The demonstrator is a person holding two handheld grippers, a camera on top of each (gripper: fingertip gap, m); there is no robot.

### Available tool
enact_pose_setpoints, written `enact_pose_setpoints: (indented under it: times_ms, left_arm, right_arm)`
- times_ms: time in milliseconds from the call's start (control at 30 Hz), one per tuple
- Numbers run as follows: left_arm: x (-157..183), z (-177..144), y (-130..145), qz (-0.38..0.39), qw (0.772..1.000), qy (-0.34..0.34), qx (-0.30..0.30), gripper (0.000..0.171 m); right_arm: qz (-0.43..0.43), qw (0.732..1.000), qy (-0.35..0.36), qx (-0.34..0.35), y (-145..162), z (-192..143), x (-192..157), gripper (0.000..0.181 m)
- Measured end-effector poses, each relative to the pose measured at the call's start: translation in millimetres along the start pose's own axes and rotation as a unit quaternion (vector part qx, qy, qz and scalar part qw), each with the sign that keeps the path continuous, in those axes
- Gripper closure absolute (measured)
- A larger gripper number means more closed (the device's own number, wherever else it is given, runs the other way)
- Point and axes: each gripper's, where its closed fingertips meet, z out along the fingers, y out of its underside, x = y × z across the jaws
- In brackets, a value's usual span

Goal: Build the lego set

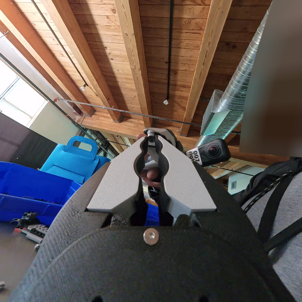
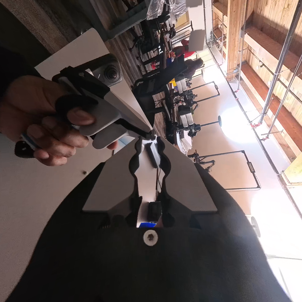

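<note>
The left gripper (image 1: 151, 140) points up toward a wooden beam ceiling (image 1: 130, 57), its two grey fingers (image 1: 117, 176) drawn in to a narrow gap at the tips. A small grey lego piece (image 1: 150, 134) sits right at those tips, pinched from the far side by the right gripper's tips; whether the left fingertips also press on it cannot be told from this view. Beyond the piece a hand (image 1: 150, 175) shows through the gap between the fingers, and the right gripper's camera (image 1: 212, 150) is just to the right of the piece. Below and left of the piece stand blue bins (image 1: 32, 188) and a light blue felt bag (image 1: 78, 156); a partly built lego model (image 1: 31, 228) lies on the table under the bins.

In the right wrist view the right gripper (image 2: 147, 138) has its fingers (image 2: 114, 184) narrowly apart, and the same lego piece (image 2: 151, 134) sits at their tips. The left gripper (image 2: 147, 133) reaches in from the left, its dark tips closed onto the piece, held by a hand (image 2: 45, 121). Behind the piece lie a white table edge (image 2: 73, 54) and a workshop with stands and chairs.
</note>
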Motion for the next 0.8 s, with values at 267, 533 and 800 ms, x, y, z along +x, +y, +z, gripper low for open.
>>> enact_pose_setpoints:
  times_ms: [267, 533, 800]
  left_arm:
    - [-1.2, -0.3, 0.2, -0.004, 1.000, -0.002, 0.000, 0.163]
    - [-3.7, -0.9, 0.4, -0.013, 1.000, -0.007, 0.001, 0.163]
    - [-5.9, -1.7, 0.3, -0.019, 1.000, -0.011, 0.004, 0.163]
  right_arm:
    - [-0.018, 1.000, 0.006, -0.005, 0.7, -0.1, 0.3, 0.166]
    - [-0.039, 0.999, 0.012, -0.013, 2.7, 0.8, 0.0, 0.167]
    - [-0.061, 0.998, 0.020, -0.021, 3.8, 2.1, -0.1, 0.167]
